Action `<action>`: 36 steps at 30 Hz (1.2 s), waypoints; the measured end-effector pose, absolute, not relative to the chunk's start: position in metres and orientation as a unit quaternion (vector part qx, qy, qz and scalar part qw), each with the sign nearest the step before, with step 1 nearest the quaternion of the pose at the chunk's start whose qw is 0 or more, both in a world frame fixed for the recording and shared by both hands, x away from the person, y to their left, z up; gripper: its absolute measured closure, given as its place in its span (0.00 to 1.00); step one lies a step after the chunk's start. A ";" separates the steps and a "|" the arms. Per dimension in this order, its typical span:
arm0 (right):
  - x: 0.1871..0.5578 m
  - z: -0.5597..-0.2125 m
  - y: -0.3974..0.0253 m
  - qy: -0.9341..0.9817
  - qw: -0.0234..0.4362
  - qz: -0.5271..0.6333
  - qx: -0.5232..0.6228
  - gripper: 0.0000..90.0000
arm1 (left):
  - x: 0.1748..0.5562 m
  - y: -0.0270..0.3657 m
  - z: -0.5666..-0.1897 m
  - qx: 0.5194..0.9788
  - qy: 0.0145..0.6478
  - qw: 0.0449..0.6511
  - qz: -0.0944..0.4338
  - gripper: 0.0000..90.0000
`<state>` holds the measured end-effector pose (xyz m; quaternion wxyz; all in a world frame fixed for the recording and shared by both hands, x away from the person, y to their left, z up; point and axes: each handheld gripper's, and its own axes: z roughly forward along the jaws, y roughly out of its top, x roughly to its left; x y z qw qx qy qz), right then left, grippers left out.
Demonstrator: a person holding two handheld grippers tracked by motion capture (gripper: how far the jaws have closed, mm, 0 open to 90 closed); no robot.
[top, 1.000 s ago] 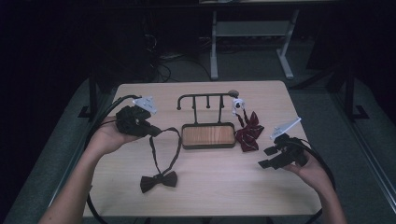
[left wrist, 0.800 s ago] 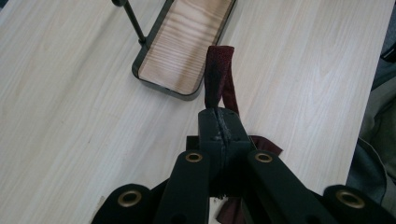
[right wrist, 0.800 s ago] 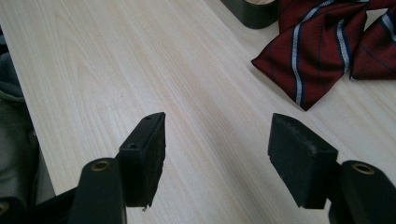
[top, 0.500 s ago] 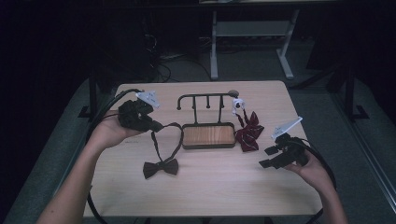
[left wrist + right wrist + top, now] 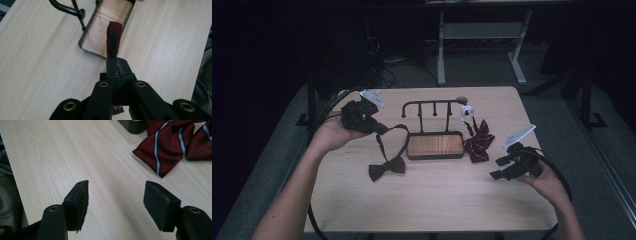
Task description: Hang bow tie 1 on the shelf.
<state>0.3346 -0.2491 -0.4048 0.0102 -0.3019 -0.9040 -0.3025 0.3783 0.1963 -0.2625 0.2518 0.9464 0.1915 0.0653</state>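
My left gripper is shut on the neck strap of a dark maroon bow tie. The strap loops down from the jaws and the bow hangs low or rests on the table left of the rack. A black hook rack with a wooden base stands mid-table. A red striped bow tie lies right of the rack, also seen as the striped tie. My right gripper is open just above the bare wood at the right, with nothing between its jaws in the right gripper view.
The light wooden table has dark floor on every side. A small white object hangs at the rack's right end. A metal stand stands behind the table. Black cables trail from both grippers.
My left gripper has moved toward the rack and upward, dragging the dark bow tie right and farther up the table. The right gripper has stayed in place.
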 end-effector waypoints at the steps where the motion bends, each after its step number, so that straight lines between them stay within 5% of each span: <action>1: 0.334 -0.404 -0.249 -0.904 0.011 -0.302 -0.302 0.40 | 0.379 0.196 -0.261 0.947 0.192 0.250 0.065 1.00; 36: 0.331 -0.400 -0.248 -0.905 0.004 -0.301 -0.300 0.41 | 0.413 0.189 -0.238 0.942 0.220 0.239 0.088 1.00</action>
